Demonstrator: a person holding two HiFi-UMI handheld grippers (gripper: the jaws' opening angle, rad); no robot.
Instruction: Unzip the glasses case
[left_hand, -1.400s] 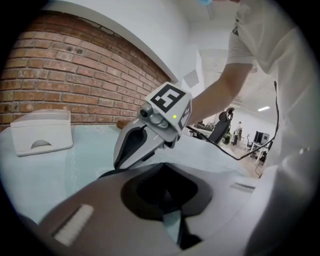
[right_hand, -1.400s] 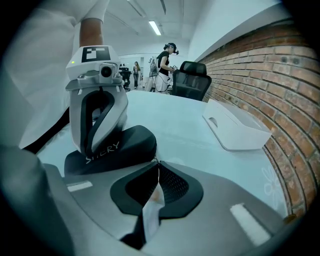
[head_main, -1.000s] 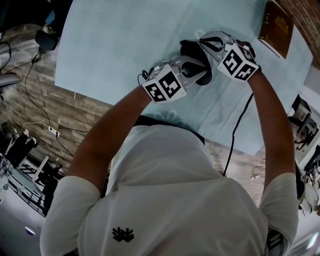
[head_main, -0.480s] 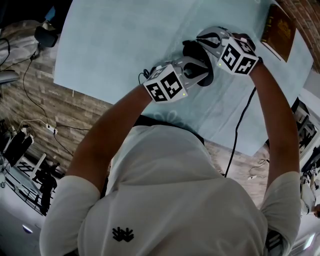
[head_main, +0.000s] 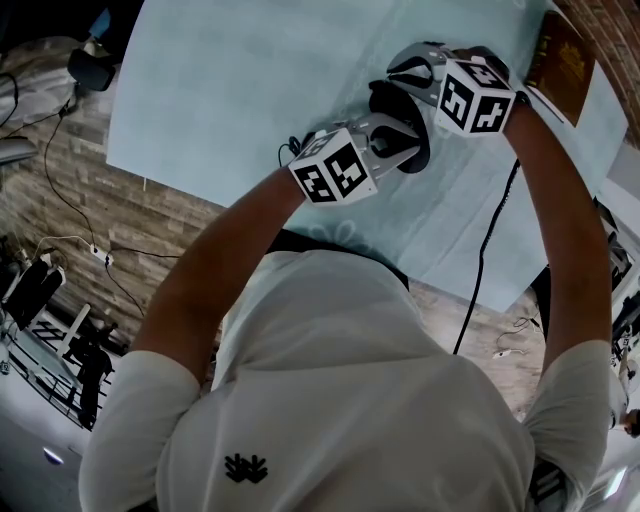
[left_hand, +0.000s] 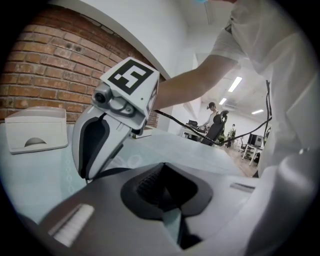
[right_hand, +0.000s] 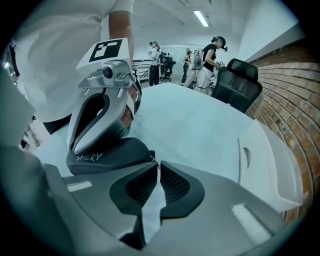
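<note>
1. The black glasses case (head_main: 382, 103) lay on the bench (head_main: 250, 80), in its far right part, between my two tools.
2. In the right gripper view the case (right_hand: 107, 156) sat just left of the jaw tips. A small zipper pull (right_hand: 154, 161) showed right at those tips.
3. The right hand-held gripper (right_hand: 156, 166) was drawn narrow, its pads almost meeting, pinched on that pull.
4. The left hand-held gripper (left_hand: 162, 175) was also closed down. Only dark stuff showed between its pads, and from the right gripper view its jaws sat on the case's near end, so I read it as clamped on the case.
5. Both forearms reached out over the bench. The left was bent at the elbow and came in from the near side, while the right was stretched nearly straight to the case's far side.
6. Against the frames a second and half a second back, the right tool had travelled farther from me along the case, and the left had barely shifted.
7. A white box (right_hand: 265, 160) stood on the bench beside the brick wall, well apart from the case.
</note>
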